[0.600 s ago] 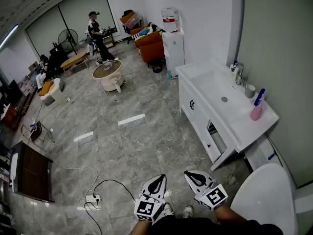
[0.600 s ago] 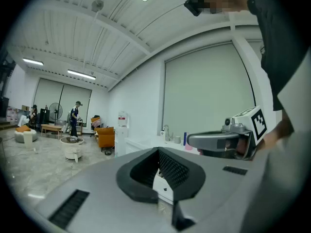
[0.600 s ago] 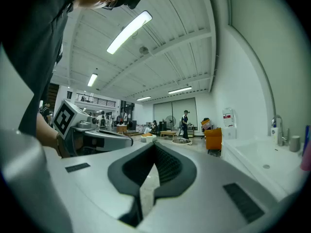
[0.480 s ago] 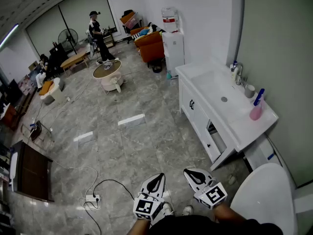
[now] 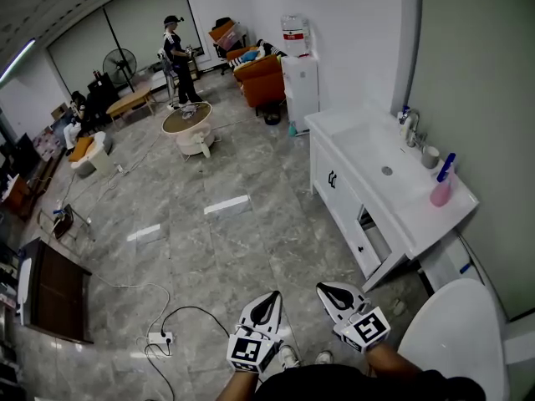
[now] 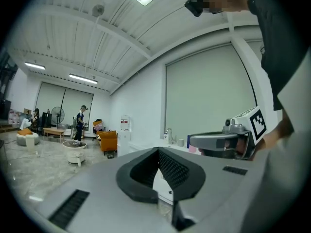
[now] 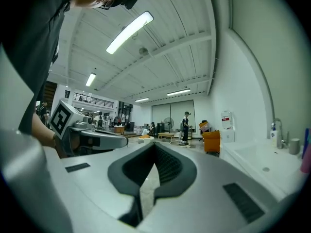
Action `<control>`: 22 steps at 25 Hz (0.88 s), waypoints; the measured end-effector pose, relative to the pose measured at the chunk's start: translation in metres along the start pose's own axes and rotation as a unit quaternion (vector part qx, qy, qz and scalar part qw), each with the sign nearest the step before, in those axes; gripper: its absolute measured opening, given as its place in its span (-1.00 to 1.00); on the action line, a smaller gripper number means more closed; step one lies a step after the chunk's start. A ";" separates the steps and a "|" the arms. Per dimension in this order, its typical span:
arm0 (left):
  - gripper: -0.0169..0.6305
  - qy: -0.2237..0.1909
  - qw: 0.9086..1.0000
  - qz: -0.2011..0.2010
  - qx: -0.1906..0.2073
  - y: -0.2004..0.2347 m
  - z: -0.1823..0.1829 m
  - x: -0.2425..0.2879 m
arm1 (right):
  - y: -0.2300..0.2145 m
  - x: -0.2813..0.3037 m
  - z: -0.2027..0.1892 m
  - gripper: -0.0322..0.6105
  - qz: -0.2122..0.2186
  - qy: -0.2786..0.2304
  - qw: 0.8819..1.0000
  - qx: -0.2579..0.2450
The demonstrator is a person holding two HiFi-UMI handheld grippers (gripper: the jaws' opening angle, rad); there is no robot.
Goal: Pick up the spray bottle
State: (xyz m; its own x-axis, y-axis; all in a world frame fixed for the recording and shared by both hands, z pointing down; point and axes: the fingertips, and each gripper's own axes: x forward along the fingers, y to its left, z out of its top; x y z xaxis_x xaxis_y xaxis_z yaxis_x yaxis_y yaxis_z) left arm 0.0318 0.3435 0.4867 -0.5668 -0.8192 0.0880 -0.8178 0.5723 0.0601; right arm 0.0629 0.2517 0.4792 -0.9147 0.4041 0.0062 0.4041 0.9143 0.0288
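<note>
The spray bottle point(image 5: 440, 186) is pink with a blue trigger head and stands upright near the front right corner of the white vanity top point(image 5: 422, 215), by the wall. It also shows at the far right edge of the right gripper view, spray bottle point(image 7: 306, 155). Both grippers are held low, close to my body, over the floor and well short of the vanity. The left gripper point(image 5: 266, 305) is shut and holds nothing; its jaws meet in its own view, left gripper point(image 6: 163, 188). The right gripper point(image 5: 332, 293) is shut and holds nothing, also seen as right gripper point(image 7: 146, 188).
The vanity has a sink basin point(image 5: 383, 161), a tap point(image 5: 410, 128) and a cup point(image 5: 430, 156). A cabinet door point(image 5: 380, 247) below hangs ajar. A toilet lid point(image 5: 456, 341) is at my right. A cable and power strip point(image 5: 159, 339) lie on the floor. A person point(image 5: 177, 61) stands far back.
The view has shifted slightly, and the person at the back of the room has stepped a little to the right. Both grippers stay shut in about the same place.
</note>
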 end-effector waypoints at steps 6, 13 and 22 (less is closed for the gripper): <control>-0.96 0.001 1.000 -0.004 0.005 0.009 -0.001 -0.001 | -0.004 0.005 0.004 -0.90 -0.019 -0.016 1.000 0.008; -0.96 -0.009 1.000 -0.016 0.007 0.024 0.006 0.005 | -0.006 0.015 0.006 -0.90 -0.044 -0.017 0.999 -0.011; -0.96 -0.009 0.999 -0.044 -0.002 0.041 0.003 0.014 | -0.019 0.026 0.006 -0.02 -0.113 -0.033 0.993 0.004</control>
State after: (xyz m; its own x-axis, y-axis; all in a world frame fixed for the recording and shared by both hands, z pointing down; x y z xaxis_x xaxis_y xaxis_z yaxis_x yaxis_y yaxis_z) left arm -0.0100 0.3559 0.4876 -0.4942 -0.8671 0.0635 -0.8644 0.4978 0.0701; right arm 0.0313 0.2447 0.4725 -0.9796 0.1896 -0.0659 0.1891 0.9819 0.0133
